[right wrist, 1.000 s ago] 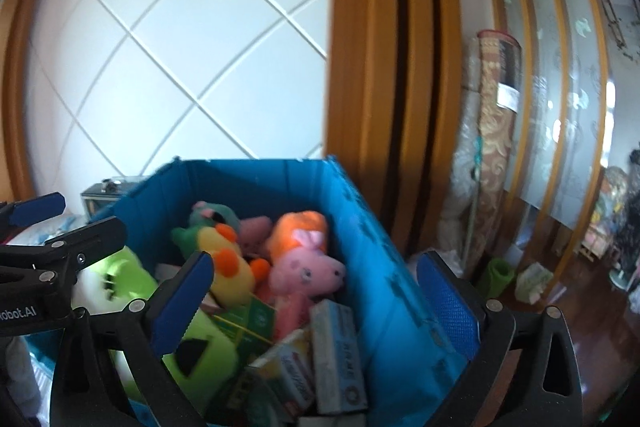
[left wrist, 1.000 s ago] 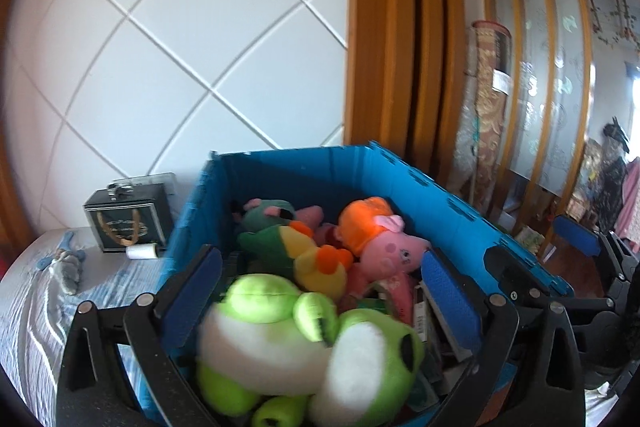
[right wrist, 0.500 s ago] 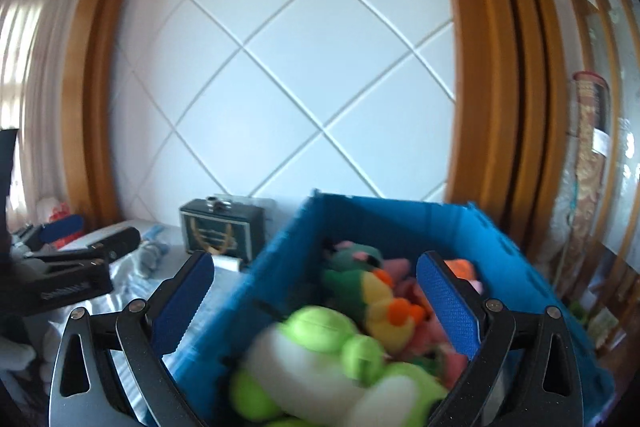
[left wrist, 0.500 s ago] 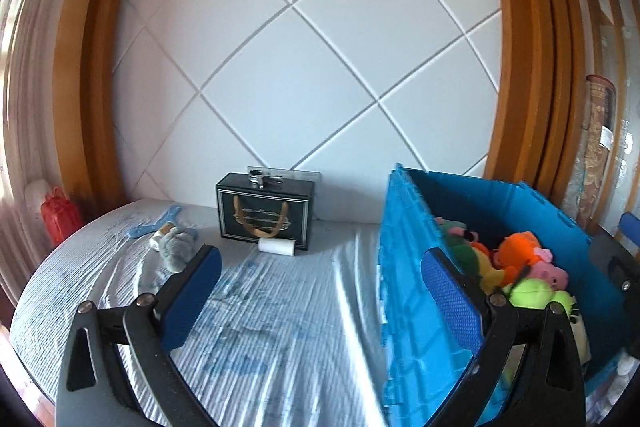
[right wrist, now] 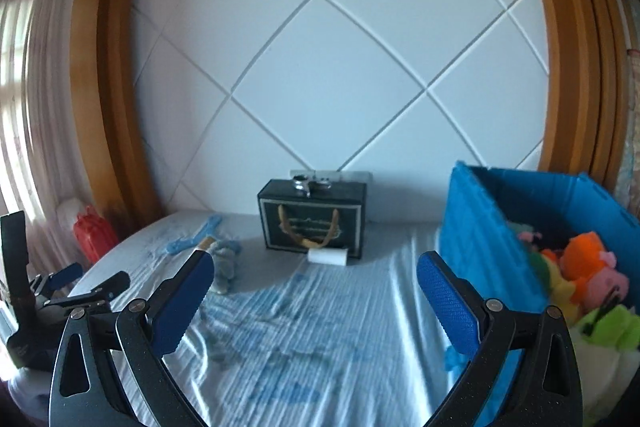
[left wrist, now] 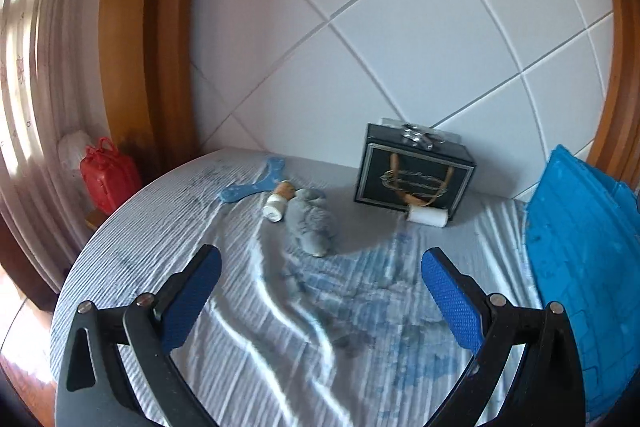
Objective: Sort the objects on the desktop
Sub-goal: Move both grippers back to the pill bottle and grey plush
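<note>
Both grippers empty above the striped cloth, loose items ahead.

In the lower frame of the left wrist view the left gripper (left wrist: 320, 291) hangs with blue pads spread apart and nothing between them; the right gripper (right wrist: 316, 295) is likewise spread and empty. Beyond, at centre frame, the grey plush toy (left wrist: 311, 223) lies on the wrinkled blue-and-white striped tablecloth (left wrist: 248, 339), touching a small white-capped bottle (left wrist: 276, 205), with a flat blue star-shaped piece (left wrist: 256, 183) just beside. The plush looks light and soft, probably best pinched across its thick middle. Farther back stands a black gift box with gold trim (left wrist: 414, 179), a white roll (left wrist: 427, 215) at its foot. At right, the blue plastic crate (right wrist: 480, 227) holds stuffed toys.
</note>
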`<state>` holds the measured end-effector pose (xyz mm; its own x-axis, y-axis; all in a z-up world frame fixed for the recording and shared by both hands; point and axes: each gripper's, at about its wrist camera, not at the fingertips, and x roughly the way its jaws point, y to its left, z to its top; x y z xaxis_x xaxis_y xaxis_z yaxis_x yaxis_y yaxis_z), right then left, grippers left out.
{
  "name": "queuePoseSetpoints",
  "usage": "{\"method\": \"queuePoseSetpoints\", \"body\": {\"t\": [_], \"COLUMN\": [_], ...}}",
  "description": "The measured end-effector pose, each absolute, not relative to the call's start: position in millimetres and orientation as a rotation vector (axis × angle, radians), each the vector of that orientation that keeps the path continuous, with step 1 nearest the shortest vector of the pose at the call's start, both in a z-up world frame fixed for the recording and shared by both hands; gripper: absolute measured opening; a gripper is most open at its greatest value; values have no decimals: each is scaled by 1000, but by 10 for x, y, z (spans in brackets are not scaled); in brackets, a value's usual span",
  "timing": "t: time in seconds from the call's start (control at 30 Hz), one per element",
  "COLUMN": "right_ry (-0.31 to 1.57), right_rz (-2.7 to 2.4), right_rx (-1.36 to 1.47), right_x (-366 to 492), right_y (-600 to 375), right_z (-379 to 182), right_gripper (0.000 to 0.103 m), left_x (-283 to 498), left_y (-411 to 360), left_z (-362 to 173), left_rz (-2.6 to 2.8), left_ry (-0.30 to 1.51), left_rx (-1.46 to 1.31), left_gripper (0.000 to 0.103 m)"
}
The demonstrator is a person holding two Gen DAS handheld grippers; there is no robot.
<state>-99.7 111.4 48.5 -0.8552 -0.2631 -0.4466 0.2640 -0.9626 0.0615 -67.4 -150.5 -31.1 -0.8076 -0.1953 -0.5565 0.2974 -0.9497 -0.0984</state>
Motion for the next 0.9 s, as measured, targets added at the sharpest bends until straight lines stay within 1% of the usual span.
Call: {"method": "queuePoseSetpoints", "body": {"t": [0.13, 0.3, 0.43, 0.57, 0.7, 0.9], "right_ry": [19, 36, 76, 130, 160, 258], "right_rz": [-2746, -2683, -2613, -2549, -2512, -2463], "right_rx": [784, 929, 1057, 1151, 1210, 1296], "right_x": [-1429, -2096, -2693, -3161, -3554, -4061], "right_y": [530, -213, -795, -1248, -1624, -2103], "right_z": [194, -264, -747, -1230, -1598, -2213], "right_gripper": [103, 103, 103, 103, 103, 103], "left_x": [-896, -1346, -1774, -2255, -2730, -3216], "left_y": [-2151, -2713, -3090, -3362, -3526, -3679], "left_z": [-616, -1019, -1407, -1800, -2148, -2419], "left_rz": [-2672, -2615, -2573, -2559, -2548, -2558], "left_ry": [305, 273, 300, 321, 318, 324], "left_rx": [906, 1007, 1090, 1178, 1239, 1249], "left_gripper": [102, 102, 102, 102, 102, 101]}}
